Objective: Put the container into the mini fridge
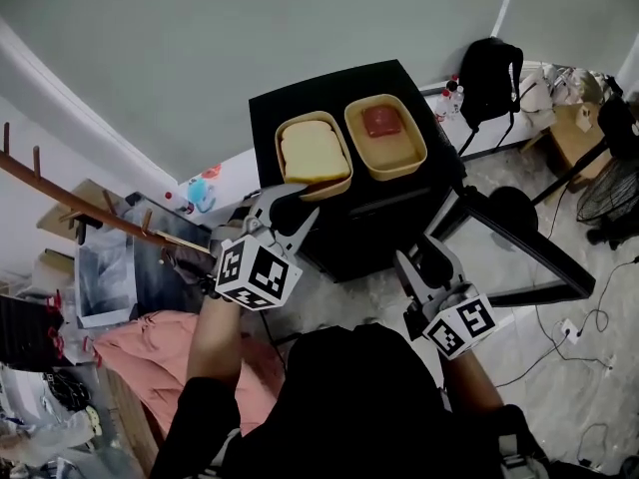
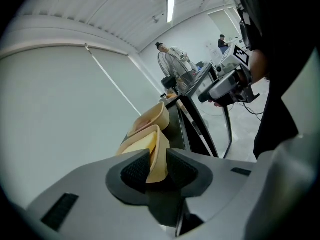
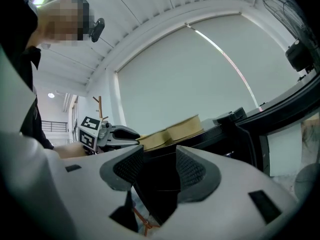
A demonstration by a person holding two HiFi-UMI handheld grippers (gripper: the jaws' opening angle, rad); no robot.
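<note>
Two tan containers stand on top of the black mini fridge (image 1: pixel 300 103). The left container (image 1: pixel 313 155) holds something pale yellow, and the right container (image 1: pixel 385 136) holds something red. My left gripper (image 1: pixel 293 206) reaches to the near rim of the left container. In the left gripper view, that container's wall (image 2: pixel 162 151) sits between the pads, which press on it, so the left gripper (image 2: pixel 157 168) is shut on it. My right gripper (image 1: pixel 419 265) hangs open and empty in front of the fridge. The right gripper (image 3: pixel 159 170) looks level at the fridge front.
The fridge door (image 1: pixel 529 245) stands open, swung out to the right. A black backpack (image 1: pixel 489 78) and a fan (image 1: pixel 614 193) are at the right. A wooden rack (image 1: pixel 60 198) and pink cloth (image 1: pixel 150 342) lie at the left. Cables (image 1: pixel 569 332) trail on the floor.
</note>
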